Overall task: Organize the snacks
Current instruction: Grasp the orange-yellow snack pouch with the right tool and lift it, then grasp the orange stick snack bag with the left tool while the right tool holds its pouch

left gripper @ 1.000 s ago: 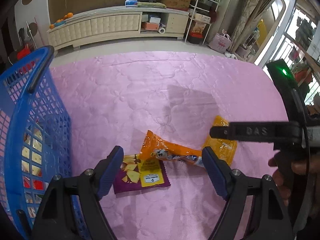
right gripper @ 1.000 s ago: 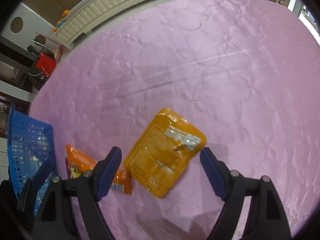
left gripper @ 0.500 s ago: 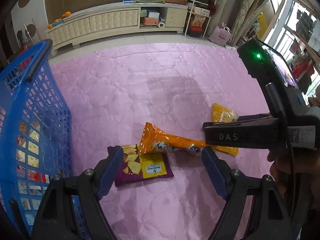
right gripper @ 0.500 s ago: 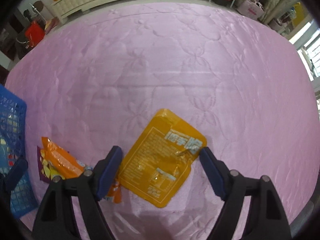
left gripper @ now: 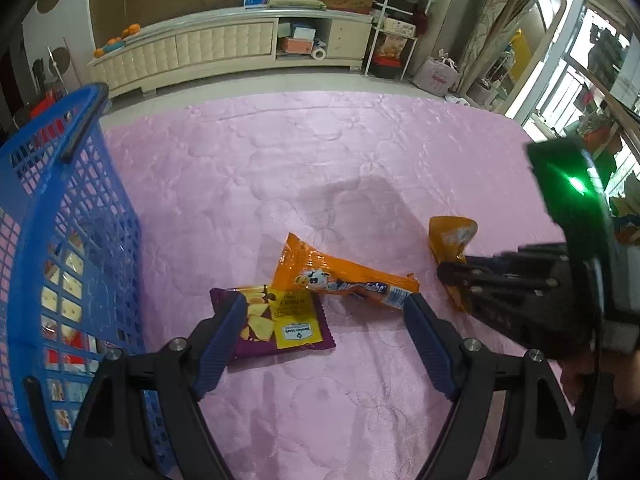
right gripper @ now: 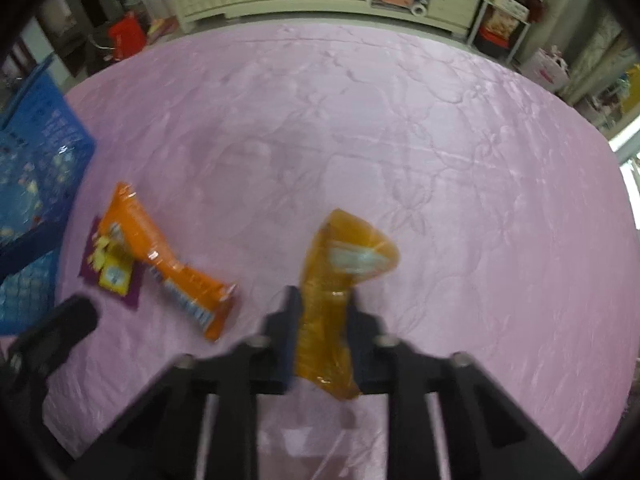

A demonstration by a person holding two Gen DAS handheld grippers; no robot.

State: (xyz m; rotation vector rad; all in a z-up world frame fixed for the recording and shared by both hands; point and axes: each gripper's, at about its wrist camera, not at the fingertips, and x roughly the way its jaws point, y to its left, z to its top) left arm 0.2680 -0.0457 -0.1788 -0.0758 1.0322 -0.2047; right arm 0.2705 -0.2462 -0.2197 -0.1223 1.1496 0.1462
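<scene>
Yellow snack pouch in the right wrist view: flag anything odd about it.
The yellow snack pouch is crumpled: the right hand-held gripper pinches its middle, folding it lengthwise, with its top fanning out above. No tear or spill shows.

right tongs (right gripper: 322, 320) closed, yellow packet (right gripper: 340, 280) pinched — seemingly crumpled

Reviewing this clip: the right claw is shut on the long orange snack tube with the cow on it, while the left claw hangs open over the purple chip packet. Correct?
Not quite. The right claw is shut on the flat amber-yellow foil pouch, as the right wrist view shows. The long orange snack tube with the cow lies untouched on the pink quilted cover. The left claw does hang open over the purple chip packet.
</scene>
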